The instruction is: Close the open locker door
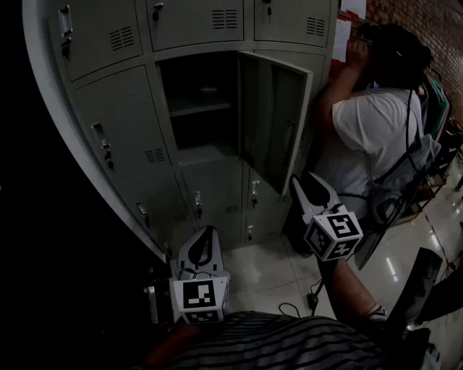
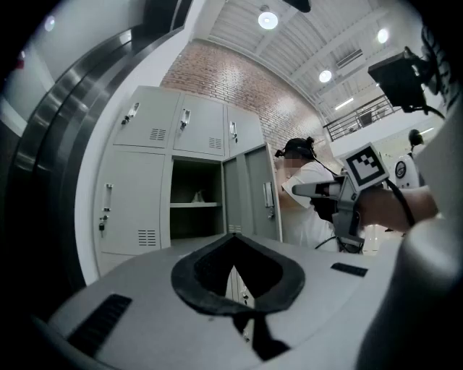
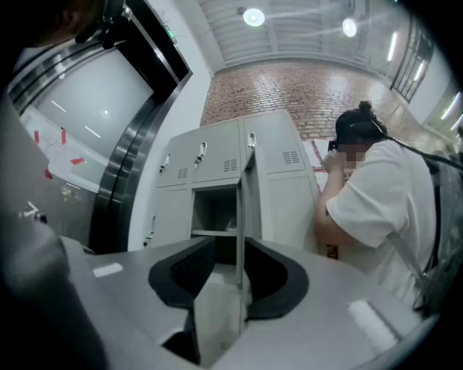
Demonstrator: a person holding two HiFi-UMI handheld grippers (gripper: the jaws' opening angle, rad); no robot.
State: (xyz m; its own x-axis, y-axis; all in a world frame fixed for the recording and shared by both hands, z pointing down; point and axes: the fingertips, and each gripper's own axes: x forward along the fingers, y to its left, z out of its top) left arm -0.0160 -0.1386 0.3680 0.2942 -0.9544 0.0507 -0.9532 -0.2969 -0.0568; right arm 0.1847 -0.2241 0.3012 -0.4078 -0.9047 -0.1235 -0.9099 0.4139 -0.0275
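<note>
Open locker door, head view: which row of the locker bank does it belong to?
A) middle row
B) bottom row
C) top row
A: the open locker door swings out from the middle-row compartment, with a closed top-row door above it and a closed bottom-row door below it.

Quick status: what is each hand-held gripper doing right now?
Left hand-held gripper: shut, holding nothing.
Right hand-held gripper: open, with the edge of the locker door lined up in the gap, not clamped.
</note>
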